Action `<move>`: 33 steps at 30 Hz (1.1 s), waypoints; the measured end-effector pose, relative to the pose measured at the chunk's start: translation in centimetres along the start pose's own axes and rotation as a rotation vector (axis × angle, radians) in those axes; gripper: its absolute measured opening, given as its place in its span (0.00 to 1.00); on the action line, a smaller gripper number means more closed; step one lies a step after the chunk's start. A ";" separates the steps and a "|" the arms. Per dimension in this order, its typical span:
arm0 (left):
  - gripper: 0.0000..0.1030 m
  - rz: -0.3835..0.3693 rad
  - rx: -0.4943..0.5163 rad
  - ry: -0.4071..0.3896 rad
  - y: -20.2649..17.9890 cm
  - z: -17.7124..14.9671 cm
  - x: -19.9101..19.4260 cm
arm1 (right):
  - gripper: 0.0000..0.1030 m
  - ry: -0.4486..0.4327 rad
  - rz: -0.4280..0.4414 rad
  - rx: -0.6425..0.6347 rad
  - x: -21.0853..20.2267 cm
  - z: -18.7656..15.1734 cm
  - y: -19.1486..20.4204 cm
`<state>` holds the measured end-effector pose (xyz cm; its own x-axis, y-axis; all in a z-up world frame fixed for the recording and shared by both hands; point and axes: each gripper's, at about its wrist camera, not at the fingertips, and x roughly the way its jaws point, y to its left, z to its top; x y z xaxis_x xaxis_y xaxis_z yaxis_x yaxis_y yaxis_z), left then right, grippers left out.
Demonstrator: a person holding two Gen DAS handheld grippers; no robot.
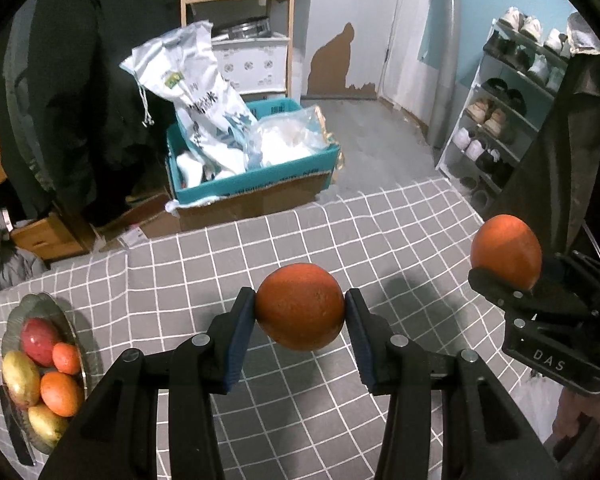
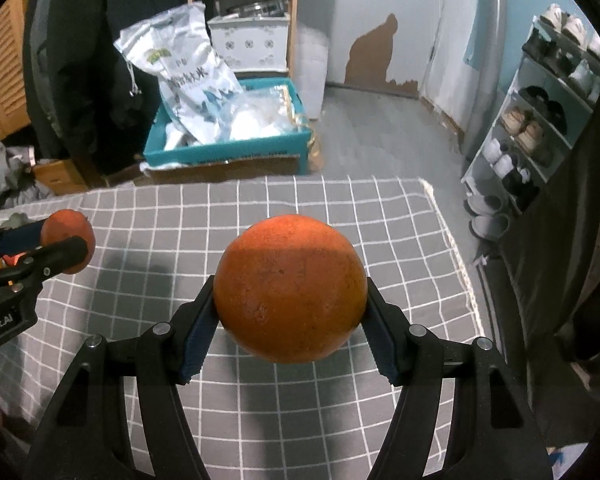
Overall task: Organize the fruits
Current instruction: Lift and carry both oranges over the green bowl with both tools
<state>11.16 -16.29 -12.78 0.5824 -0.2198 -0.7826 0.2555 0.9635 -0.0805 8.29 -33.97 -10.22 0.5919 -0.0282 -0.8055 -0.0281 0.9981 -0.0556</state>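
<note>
My left gripper (image 1: 300, 306) is shut on a small orange (image 1: 300, 306), held above the grey checked cloth (image 1: 300, 240). My right gripper (image 2: 290, 294) is shut on a larger orange (image 2: 290, 294), also off the cloth. In the left wrist view the right gripper (image 1: 512, 276) shows at the right edge with its orange (image 1: 506, 252). The left gripper (image 2: 66, 246) and its orange (image 2: 66, 228) appear at the left edge of the right wrist view. A glass fruit plate (image 1: 80, 316) at the left holds a red fruit (image 1: 38, 340), two small oranges and yellow-green fruits.
Beyond the table's far edge stands a teal cardboard box (image 1: 252, 184) stuffed with white bags. A wooden shelf (image 1: 288, 28) rises behind it and a shoe rack (image 1: 500, 120) stands at the right. Dark coats hang at the left. A dark knife-like object (image 1: 14, 428) lies beside the plate.
</note>
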 end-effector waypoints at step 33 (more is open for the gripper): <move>0.45 0.089 -0.092 -0.158 7.7 -1.5 -10.3 | 0.65 -0.142 0.136 -0.117 -6.6 3.5 9.0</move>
<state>5.92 -6.34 -6.25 0.7150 -0.1472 -0.6834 0.1301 0.9885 -0.0768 6.96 -24.56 -3.33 0.6836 0.1226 -0.7195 -0.2039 0.9786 -0.0269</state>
